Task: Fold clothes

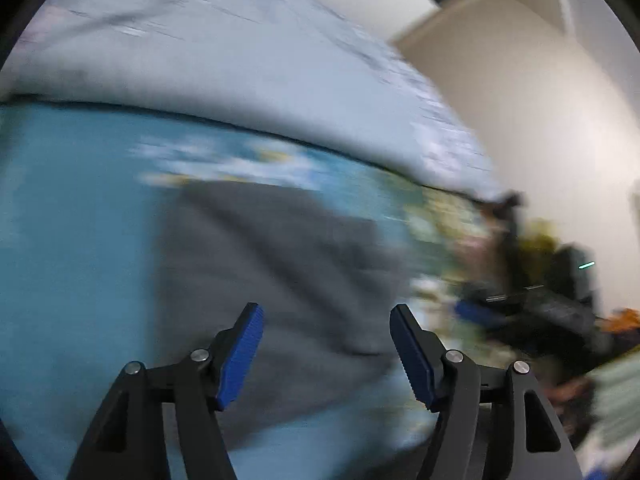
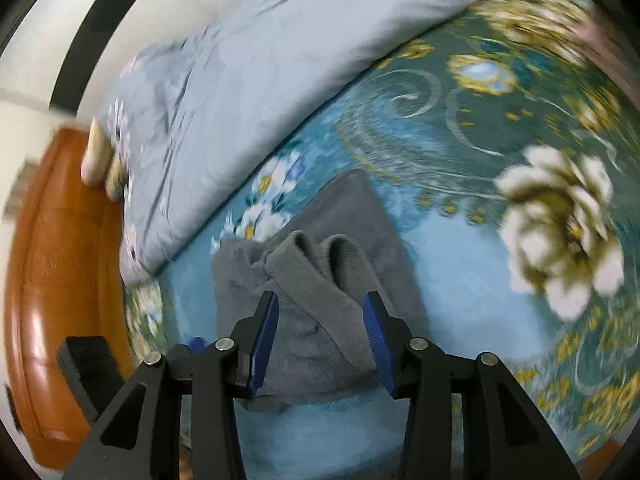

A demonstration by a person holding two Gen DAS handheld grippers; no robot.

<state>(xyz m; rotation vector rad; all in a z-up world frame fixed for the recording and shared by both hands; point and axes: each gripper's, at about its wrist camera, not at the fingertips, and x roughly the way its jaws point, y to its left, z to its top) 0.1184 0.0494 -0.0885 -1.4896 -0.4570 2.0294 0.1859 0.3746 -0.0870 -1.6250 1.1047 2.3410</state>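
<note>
Right tool (image 2: 320, 340): jaws wide, straddling bunched grey cloth (image 2: 320, 280), no grip.
Left tool (image 1: 326, 354): wide, empty.
Cloth: on bed (image 2: 460, 248), near quilt (image 2: 224, 112).

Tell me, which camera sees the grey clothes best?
The right wrist view: the grey garment lies sharp on the blue flowered blanket, its rolled folds clear between the open right gripper. The left wrist view shows it only as a motion-blurred grey patch.
</note>
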